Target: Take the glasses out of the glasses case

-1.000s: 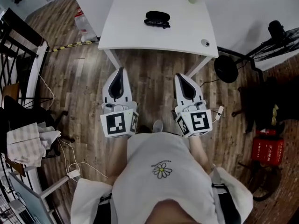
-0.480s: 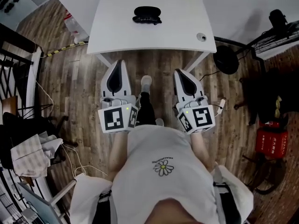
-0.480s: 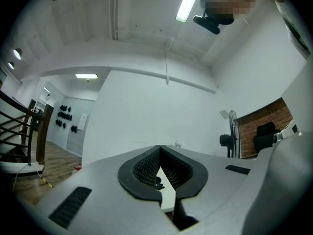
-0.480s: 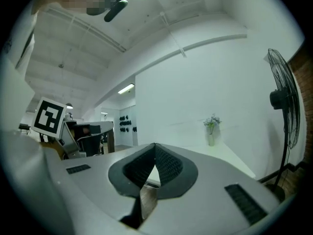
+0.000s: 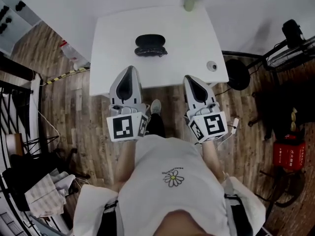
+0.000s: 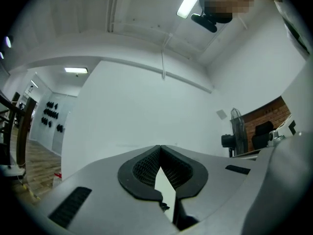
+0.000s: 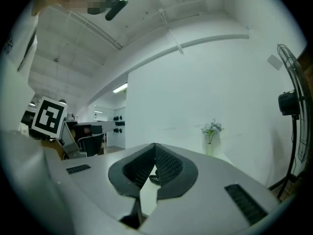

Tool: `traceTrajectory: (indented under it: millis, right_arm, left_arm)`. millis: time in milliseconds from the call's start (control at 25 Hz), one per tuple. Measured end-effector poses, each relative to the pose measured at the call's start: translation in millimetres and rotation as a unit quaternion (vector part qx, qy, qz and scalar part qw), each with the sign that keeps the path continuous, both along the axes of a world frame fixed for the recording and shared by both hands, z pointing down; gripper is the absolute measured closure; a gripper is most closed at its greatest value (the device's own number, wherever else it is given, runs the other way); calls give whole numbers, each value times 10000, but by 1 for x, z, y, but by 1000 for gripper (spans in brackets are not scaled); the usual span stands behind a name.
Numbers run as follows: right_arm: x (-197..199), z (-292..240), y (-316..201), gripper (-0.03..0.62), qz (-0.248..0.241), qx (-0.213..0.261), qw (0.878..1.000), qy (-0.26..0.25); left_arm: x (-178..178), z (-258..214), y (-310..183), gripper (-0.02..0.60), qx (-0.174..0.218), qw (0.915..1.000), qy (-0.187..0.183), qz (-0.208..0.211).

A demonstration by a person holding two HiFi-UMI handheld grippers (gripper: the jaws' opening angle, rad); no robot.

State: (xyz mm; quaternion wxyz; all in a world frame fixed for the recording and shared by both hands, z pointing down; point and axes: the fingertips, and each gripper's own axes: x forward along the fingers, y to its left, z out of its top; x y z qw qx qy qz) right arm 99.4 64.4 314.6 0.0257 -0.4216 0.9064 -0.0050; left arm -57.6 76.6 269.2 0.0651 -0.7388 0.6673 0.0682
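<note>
A black glasses case lies closed on the white table, toward its far middle. My left gripper reaches just over the table's near edge, below and left of the case, well short of it. In the left gripper view the left gripper has its jaws together with nothing between them. My right gripper hangs at the near edge, right of the case. In its own view the right gripper is shut and empty. No glasses are visible.
A small vase with flowers stands at the table's far edge, and the vase also shows ahead in the right gripper view. A small round object sits near the table's right corner. A black fan and a red item stand on the floor at the right.
The person has stepped toward the table. Both grippers moved forward from over the floor to the table's near edge, and the case now lies closer to them.
</note>
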Motion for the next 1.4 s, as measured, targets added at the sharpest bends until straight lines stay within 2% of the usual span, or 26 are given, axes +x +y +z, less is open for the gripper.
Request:
traceTrajectory:
  millis: [200, 440, 600, 840, 1200, 1400]
  right_arm:
    - [-43, -16, -80, 585, -55, 104, 9998, 179]
    - [-93, -23, -177, 585, 38, -21, 9996, 265]
    - [-115, -22, -211, 585, 88, -51, 9991, 411]
    - [-121, -12, -234, 585, 6, -214, 9979, 615]
    - [-127, 0, -264, 585, -346, -284, 9968, 665]
    - [-127, 6, -268, 585, -514, -334, 9955, 721]
  left_arm:
    - [-32, -11, -85, 565, 4, 9997, -37, 251]
    - [-71, -5, -180, 565, -161, 9977, -245, 619]
    - [-93, 2, -220, 565, -274, 9969, 39, 735]
    - [-90, 19, -248, 565, -586, 9922, -63, 1096]
    - [-95, 51, -265, 564, -978, 9884, -45, 1157]
    - [-92, 66, -272, 563, -1260, 9810, -22, 1478]
